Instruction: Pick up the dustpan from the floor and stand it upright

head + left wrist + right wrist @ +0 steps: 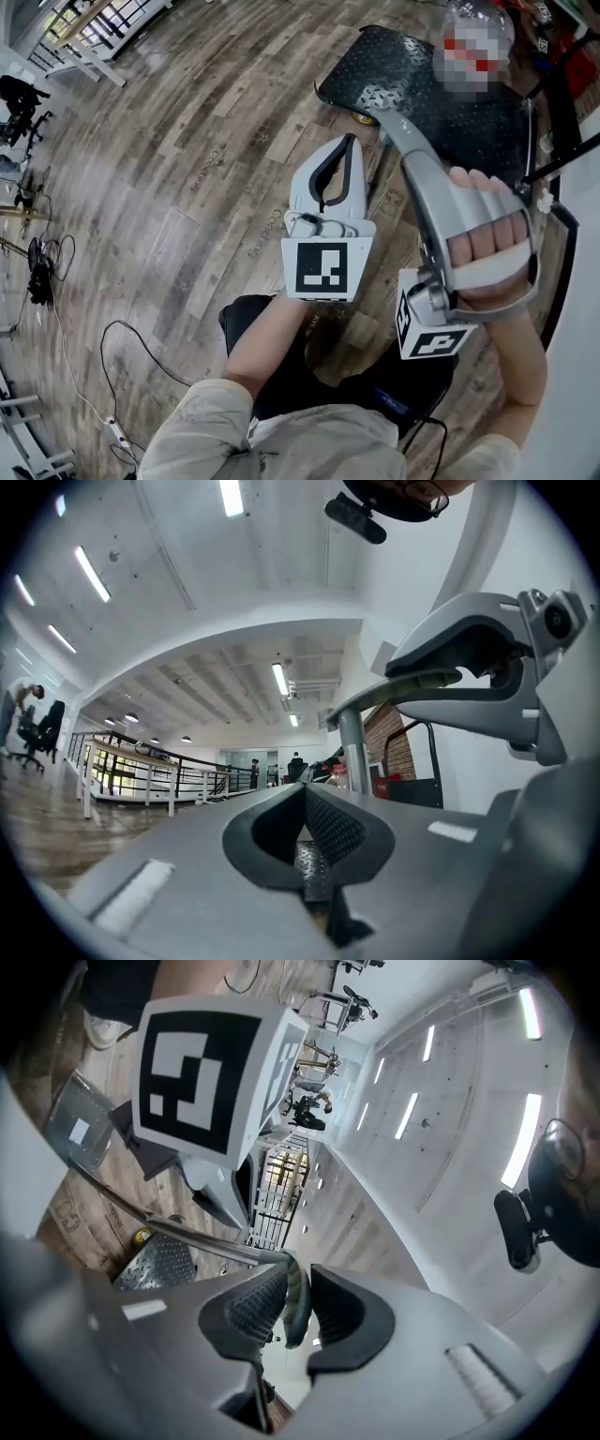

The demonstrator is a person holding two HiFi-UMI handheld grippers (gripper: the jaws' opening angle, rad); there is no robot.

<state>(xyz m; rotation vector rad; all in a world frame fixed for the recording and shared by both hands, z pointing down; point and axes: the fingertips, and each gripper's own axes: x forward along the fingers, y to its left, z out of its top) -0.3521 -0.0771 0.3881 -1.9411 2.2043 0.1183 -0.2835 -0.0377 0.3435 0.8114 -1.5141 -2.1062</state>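
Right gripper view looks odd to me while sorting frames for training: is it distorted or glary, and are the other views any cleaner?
Right gripper view: fisheye curves the wall, white ceiling light strips blow out, green dustpan handle grip is soft; left gripper view: black corners, glaring ceiling tubes; head view: bowed wooden floorboards, sharp.

Wood-plank floor, seen from above

The floor (169, 187) was laid in grey-brown boards with faint pale lettering printed on some of them. The dustpan (394, 70), black with a studded surface, sat at its far side with a yellow wheel (364, 118) by the boards; whether it touched them could not be told. Black cables (122, 337) trailed across the near left to a white power strip (117, 433). A white railing (89, 52) and a black office chair (19, 98) stood at the far left.
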